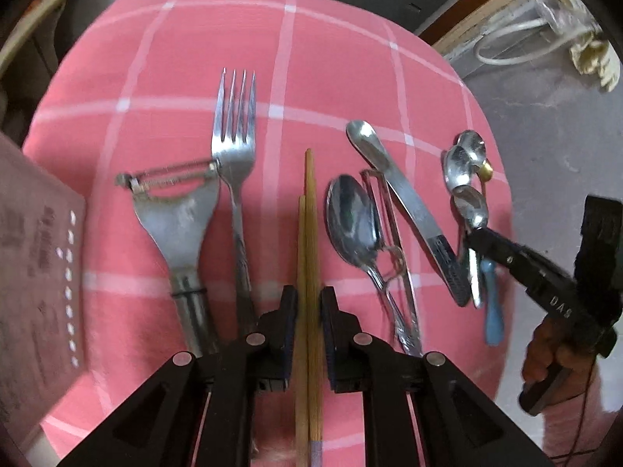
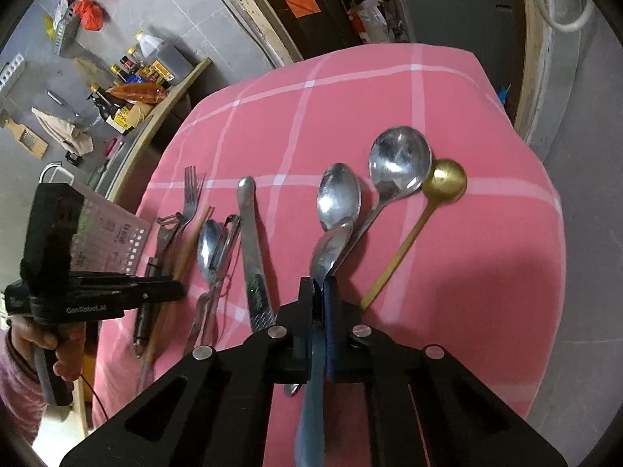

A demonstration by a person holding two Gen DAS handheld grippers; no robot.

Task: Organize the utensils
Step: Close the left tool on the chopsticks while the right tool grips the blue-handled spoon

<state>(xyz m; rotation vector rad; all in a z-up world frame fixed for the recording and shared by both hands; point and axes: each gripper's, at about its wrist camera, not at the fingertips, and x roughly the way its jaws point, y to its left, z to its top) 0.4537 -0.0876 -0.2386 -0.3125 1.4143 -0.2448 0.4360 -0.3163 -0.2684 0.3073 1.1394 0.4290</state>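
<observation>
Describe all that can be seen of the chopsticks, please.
The chopsticks are two plain wooden sticks, light tan, lying side by side and touching on the pink cloth, between the fork and a spoon. One reaches farther than the other. One near end shows a greyish band. The left gripper is shut on them near the middle.

pink checked cloth [image 1: 187, 58] carries fork [image 1: 233, 144], peeler [image 1: 175, 210], knife [image 1: 397, 183].
</observation>
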